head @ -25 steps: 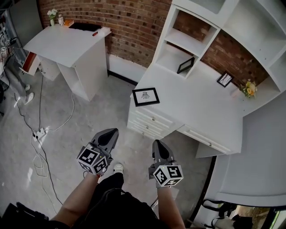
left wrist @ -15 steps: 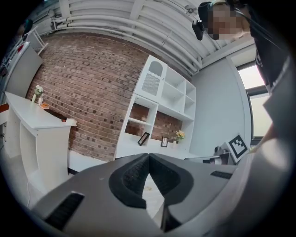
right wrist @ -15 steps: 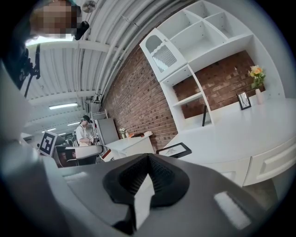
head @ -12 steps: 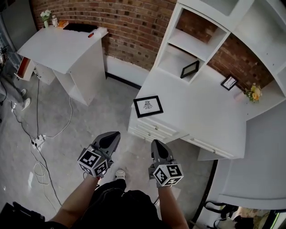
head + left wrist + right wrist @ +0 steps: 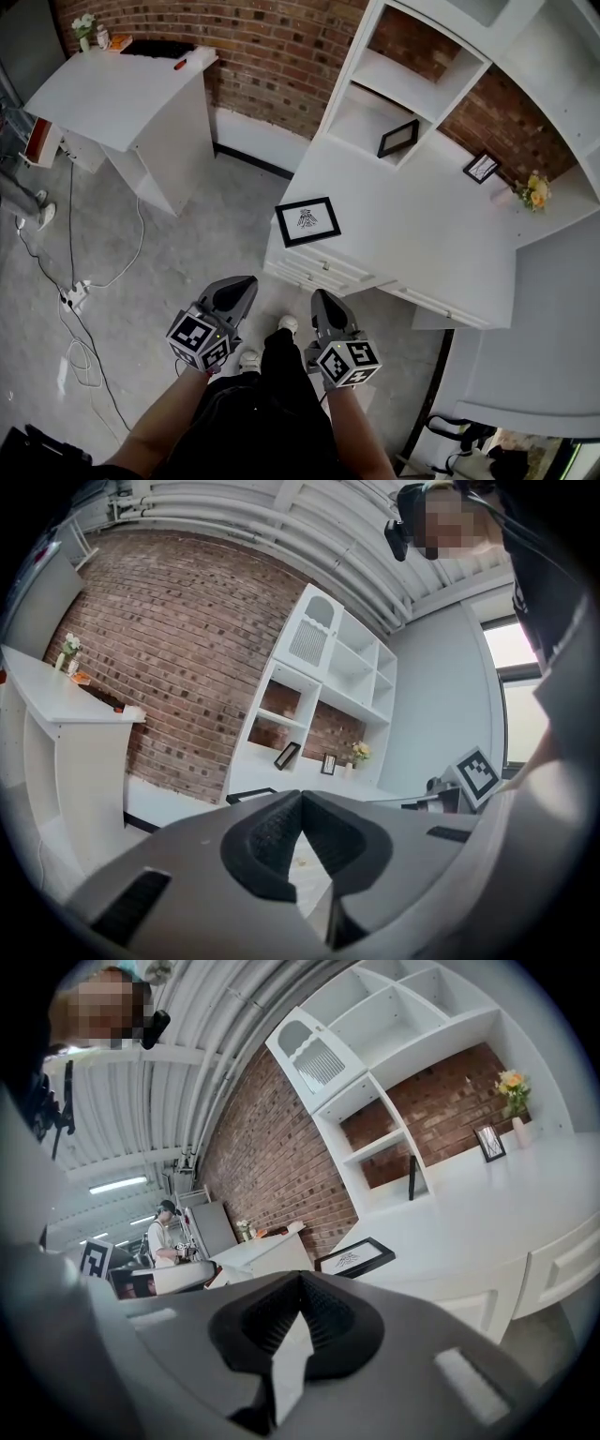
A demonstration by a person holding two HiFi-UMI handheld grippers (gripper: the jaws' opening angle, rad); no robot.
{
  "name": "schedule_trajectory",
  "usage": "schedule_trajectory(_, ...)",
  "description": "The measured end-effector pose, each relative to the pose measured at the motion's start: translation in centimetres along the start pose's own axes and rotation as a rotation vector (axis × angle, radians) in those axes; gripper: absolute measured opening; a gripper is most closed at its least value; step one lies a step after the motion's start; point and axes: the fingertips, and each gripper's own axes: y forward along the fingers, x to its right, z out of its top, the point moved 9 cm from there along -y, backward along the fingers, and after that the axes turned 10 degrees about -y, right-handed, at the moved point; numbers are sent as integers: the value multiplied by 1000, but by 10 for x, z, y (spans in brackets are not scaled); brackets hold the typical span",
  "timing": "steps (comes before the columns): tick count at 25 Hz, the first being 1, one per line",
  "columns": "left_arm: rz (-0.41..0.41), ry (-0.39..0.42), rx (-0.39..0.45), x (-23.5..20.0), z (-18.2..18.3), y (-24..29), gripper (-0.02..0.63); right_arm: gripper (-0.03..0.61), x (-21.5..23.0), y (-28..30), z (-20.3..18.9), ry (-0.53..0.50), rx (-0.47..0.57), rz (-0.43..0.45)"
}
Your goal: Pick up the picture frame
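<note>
A black picture frame (image 5: 307,220) with a white mat and a small dark drawing lies flat near the front left corner of the white desk (image 5: 412,234); it also shows in the right gripper view (image 5: 354,1257) and as a dark sliver in the left gripper view (image 5: 249,794). My left gripper (image 5: 238,291) and right gripper (image 5: 323,307) hang side by side over the floor, short of the desk's front edge. Both are shut with nothing between their jaws.
Two more small frames stand on the desk: one in the lower shelf nook (image 5: 397,138), one by the brick wall (image 5: 481,167) beside a vase of flowers (image 5: 531,191). A white counter (image 5: 112,89) stands at the left. Cables and a power strip (image 5: 73,296) lie on the floor.
Both grippers and the person have come closer to the desk; the frame now lies nearer the grippers. A leg and shoe have stepped forward between the two grippers.
</note>
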Motion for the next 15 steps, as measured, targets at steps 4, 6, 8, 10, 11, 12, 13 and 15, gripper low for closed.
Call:
schedule_trajectory(4,13,-7,-2,-8,-1,10,2,3,7,16,-3,60,-5,16)
schedule_trajectory(6,14,-9,-3,-11,0,17,2,5,10,27,-4,75,-16,36)
schedule_trajectory(8,15,-10,-8,-14,0,24,2,5,14,36,-4,92,-30,54)
schedule_trajectory(10,14,-14,-11,-16,1,31,2,5,17,45,-4,106,-40,67)
schedule_trajectory(11,14,-17,-11,-18,1,34,2,5,19,49,-5,113,-45,74)
schedule_trajectory(12,16,-19,-9,-20,2,37,2,9,20,53,-6,120,-51,80)
schedule_trajectory(13,20,-23,-8,-23,2,39,2,14,21,58,-7,128,-58,85)
schedule_trajectory(15,28,-33,-12,-29,2,43,2,14,23,66,-10,141,-76,92)
